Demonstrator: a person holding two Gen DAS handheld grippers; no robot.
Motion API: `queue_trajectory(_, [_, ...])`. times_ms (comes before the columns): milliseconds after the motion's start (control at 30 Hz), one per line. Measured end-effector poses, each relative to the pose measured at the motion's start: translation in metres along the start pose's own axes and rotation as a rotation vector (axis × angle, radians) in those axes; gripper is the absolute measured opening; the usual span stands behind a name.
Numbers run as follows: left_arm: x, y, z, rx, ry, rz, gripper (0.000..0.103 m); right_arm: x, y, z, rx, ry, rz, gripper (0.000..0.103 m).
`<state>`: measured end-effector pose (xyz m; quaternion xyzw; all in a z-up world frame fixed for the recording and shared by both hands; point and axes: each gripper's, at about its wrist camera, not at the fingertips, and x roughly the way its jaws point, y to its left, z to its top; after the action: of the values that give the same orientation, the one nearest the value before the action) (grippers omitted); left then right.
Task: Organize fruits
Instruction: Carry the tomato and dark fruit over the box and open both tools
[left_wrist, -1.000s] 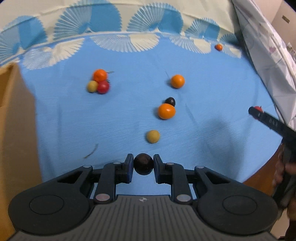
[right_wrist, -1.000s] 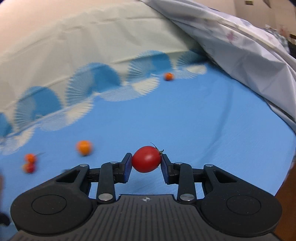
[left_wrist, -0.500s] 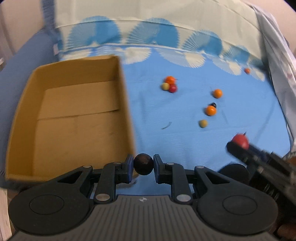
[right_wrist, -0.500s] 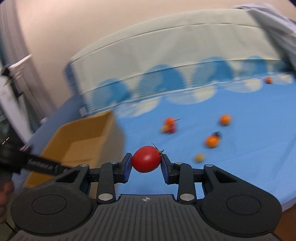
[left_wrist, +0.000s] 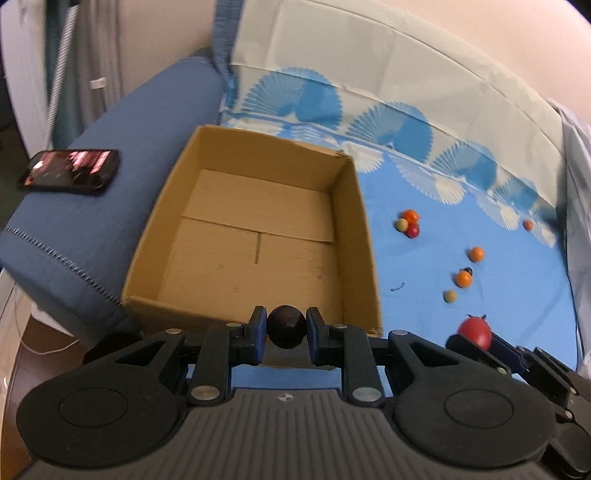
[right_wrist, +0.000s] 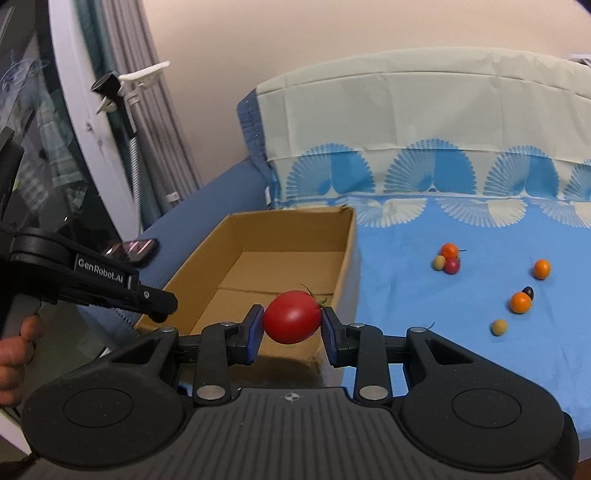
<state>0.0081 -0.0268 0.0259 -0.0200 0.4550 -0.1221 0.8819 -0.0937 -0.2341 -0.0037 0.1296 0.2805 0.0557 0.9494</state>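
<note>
Both wrist cams face shared box (left_wrist: 255, 236).

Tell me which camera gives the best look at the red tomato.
The right wrist view. The red tomato sits large and sharp between the right gripper fingers, in front of the cardboard box. In the left wrist view it is only a small, blurred shape near the lower right edge.
</note>
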Motion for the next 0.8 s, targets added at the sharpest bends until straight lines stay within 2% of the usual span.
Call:
queue_trajectory(333, [-0.001,0.032,-0.002,-0.048,0.006,-0.008,0.025,0.012,0.017,0.003,-0.066,0.033,-0.004,0.035])
queue_trajectory(533, [0.011,0.046,0.017,-0.062,-0.008,0.001,0.025,0.036,0.025,0.010,-0.074,0.067,-0.009,0.035])
queue_trajectory(800, [0.051,0.054,0.052,-0.054,0.000,0.028,0.025,0.088,0.031,0.023,-0.100,0.110,-0.015,0.035])
